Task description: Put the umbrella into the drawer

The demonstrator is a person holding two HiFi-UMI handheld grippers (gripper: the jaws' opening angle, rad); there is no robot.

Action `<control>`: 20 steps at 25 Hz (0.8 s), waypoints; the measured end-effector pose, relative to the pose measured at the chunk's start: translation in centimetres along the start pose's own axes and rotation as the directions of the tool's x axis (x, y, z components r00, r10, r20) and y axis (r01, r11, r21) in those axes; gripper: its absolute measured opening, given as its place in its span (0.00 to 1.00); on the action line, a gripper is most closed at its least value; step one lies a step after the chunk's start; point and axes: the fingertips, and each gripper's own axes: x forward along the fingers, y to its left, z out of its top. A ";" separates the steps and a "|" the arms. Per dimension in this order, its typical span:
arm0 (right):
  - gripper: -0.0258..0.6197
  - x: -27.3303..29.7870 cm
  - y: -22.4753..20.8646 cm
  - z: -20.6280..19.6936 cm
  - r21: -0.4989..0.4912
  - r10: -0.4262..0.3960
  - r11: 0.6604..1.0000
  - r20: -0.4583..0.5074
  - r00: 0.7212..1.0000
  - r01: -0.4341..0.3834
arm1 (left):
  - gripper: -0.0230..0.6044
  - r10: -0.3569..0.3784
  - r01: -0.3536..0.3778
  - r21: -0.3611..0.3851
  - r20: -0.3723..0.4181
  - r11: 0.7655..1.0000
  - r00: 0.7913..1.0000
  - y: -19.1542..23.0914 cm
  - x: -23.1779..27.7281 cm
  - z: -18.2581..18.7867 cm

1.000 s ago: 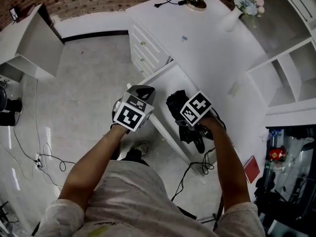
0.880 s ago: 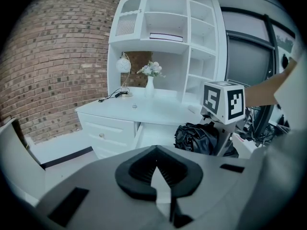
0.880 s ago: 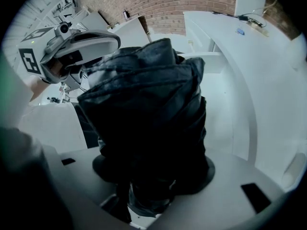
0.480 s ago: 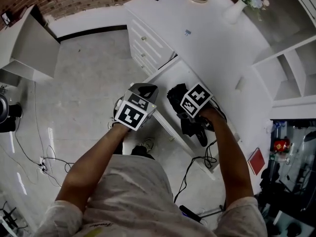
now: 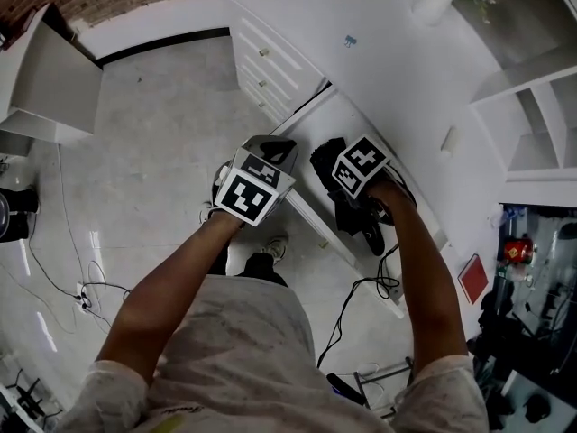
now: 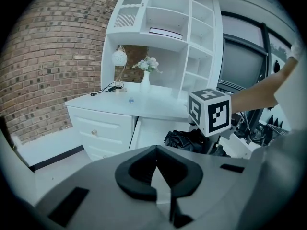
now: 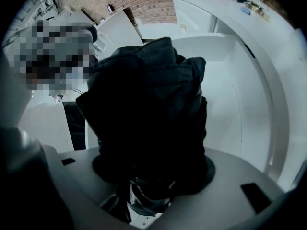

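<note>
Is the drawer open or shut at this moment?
Open. The drawer is pulled out from the white desk and its bare inside shows. The right gripper holds the black umbrella above it.

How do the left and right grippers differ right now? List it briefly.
The left gripper has its fingers together on nothing; the right gripper is clamped on the black folded umbrella. The left gripper is outside the open drawer, over the floor; the right gripper is above the drawer. Both are shut.
</note>
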 end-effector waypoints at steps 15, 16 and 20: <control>0.43 2.3 -1.7 0.8 0.086 -0.055 0.995 0.007 0.998 0.055 | 0.03 -0.011 0.011 0.004 -0.023 1.000 1.000 0.8 -0.4 -1.1; 0.43 2.4 -1.8 0.9 0.092 -0.059 0.994 0.012 0.998 0.058 | 0.03 -0.012 0.012 0.005 -0.024 1.000 1.000 0.8 -0.5 -1.1; 0.43 2.7 -2.1 0.8 0.105 -0.063 0.993 0.021 0.998 0.061 | 0.03 -0.012 0.013 0.008 -0.028 1.000 1.000 0.7 -0.4 -1.1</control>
